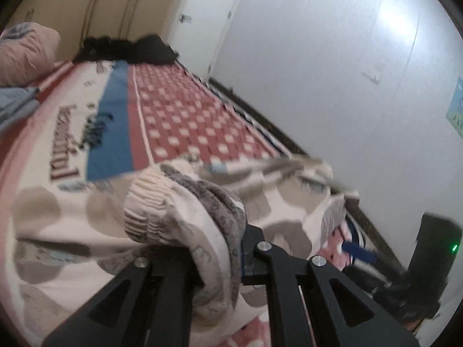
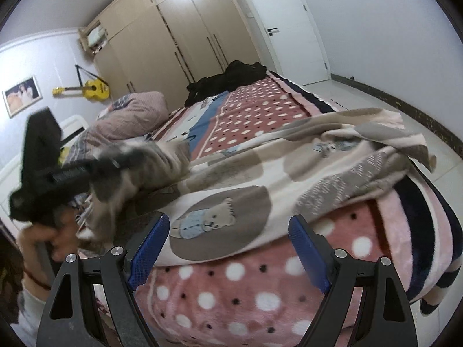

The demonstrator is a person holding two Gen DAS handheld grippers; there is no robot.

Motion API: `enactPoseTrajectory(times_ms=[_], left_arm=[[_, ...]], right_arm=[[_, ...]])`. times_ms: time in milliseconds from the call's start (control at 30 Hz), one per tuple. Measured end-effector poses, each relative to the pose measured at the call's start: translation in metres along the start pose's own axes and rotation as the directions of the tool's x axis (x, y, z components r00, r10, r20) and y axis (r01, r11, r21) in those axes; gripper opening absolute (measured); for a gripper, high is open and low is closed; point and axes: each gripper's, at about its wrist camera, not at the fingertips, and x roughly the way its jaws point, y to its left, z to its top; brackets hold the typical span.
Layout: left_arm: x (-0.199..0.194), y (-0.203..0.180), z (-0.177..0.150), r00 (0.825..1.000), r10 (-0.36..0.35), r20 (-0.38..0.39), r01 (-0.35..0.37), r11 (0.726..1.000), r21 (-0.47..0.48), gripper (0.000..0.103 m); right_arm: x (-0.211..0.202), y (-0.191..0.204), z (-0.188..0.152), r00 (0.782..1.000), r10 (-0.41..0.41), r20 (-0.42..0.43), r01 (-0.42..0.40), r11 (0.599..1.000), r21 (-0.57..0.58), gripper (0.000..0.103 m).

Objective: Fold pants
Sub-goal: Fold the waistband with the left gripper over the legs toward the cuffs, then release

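Note:
The pants (image 2: 246, 179) are cream with grey-brown patches and a bear print. They lie spread across the near part of the bed. My left gripper (image 1: 222, 248) is shut on the bunched waistband end of the pants (image 1: 185, 208) and holds it lifted. It also shows at the left of the right wrist view (image 2: 115, 163), blurred, gripping that end. My right gripper (image 2: 228, 245) is open with blue pads (image 2: 150, 248), empty, just above the near edge of the pants by the bear print.
The bed has a pink polka-dot blanket (image 2: 231, 283) and a red patterned cover (image 1: 188, 115). A dark heap of clothes (image 2: 228, 78) lies at the far end, a pink pillow (image 2: 130, 115) at the left. Wardrobe, door and white wall stand beyond.

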Motion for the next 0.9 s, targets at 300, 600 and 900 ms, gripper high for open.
enactPoseTrajectory(times_ms=[300, 600, 900], left_arm=[[-0.041, 0.006, -0.008, 0.997, -0.058, 0.059, 0.059, 0.998, -0.016, 0.059], [-0.119, 0.066, -0.025, 0.976, 0.114, 0.184, -0.092, 0.988, -0.124, 0.064], [-0.129, 0.128, -0.057, 0.962, 0.233, 0.144, -0.196, 0.953, -0.231, 0.064]], right_arm=[[0.0, 0.018, 0.007, 0.999, 0.034, 0.005, -0.034, 0.999, -0.032, 0.082], [0.047, 0.083, 0.023, 0.989, 0.131, -0.071, -0.14, 0.98, -0.14, 0.087], [0.119, 0.121, 0.007, 0.984, -0.063, -0.164, 0.033, 0.983, -0.182, 0.086]])
